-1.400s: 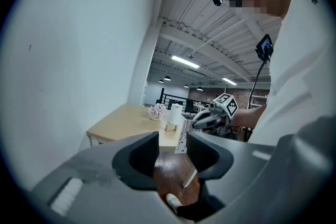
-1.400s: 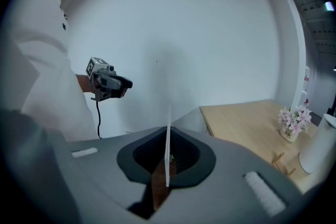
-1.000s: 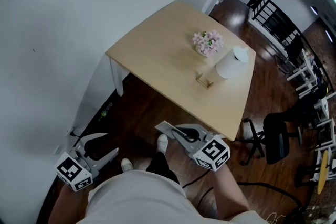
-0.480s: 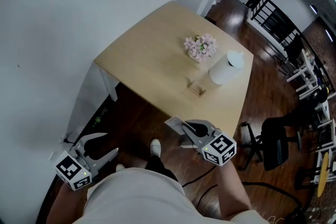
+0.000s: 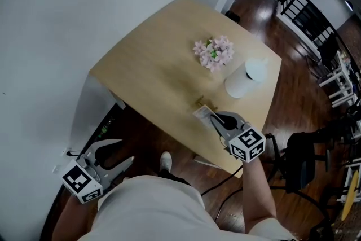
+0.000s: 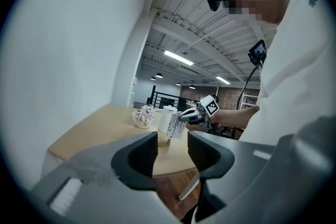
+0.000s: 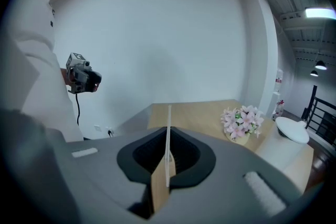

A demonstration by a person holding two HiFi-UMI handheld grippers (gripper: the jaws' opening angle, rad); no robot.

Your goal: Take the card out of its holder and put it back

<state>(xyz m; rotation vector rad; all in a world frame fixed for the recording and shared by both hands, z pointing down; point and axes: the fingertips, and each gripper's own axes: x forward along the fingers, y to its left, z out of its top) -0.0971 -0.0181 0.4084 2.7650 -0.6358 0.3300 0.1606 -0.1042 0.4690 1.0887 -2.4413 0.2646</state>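
My right gripper (image 5: 213, 117) is shut on a white printed card (image 5: 202, 112) and holds it upright over the table's near edge. The small wooden card holder (image 5: 199, 102) stands on the table just beyond the card, partly hidden by it. In the right gripper view the card (image 7: 169, 118) shows edge-on, pinched between the jaws of that gripper (image 7: 168, 157). My left gripper (image 5: 125, 151) hangs low at the left over the floor, open and holding nothing. The left gripper view, looking out between that gripper's (image 6: 172, 149) parted jaws, shows the card (image 6: 176, 124) and holder (image 6: 164, 140) far off.
On the light wooden table (image 5: 152, 65) stand a pot of pink flowers (image 5: 213, 53) and a white cylinder (image 5: 246, 79), both just beyond the holder. A white wall runs along the left. Black chairs (image 5: 302, 161) stand on the dark wood floor at the right.
The table has come closer in the head view. My right gripper has carried the card from over the floor to over the table's near edge, beside the holder. The left gripper stays low at left.
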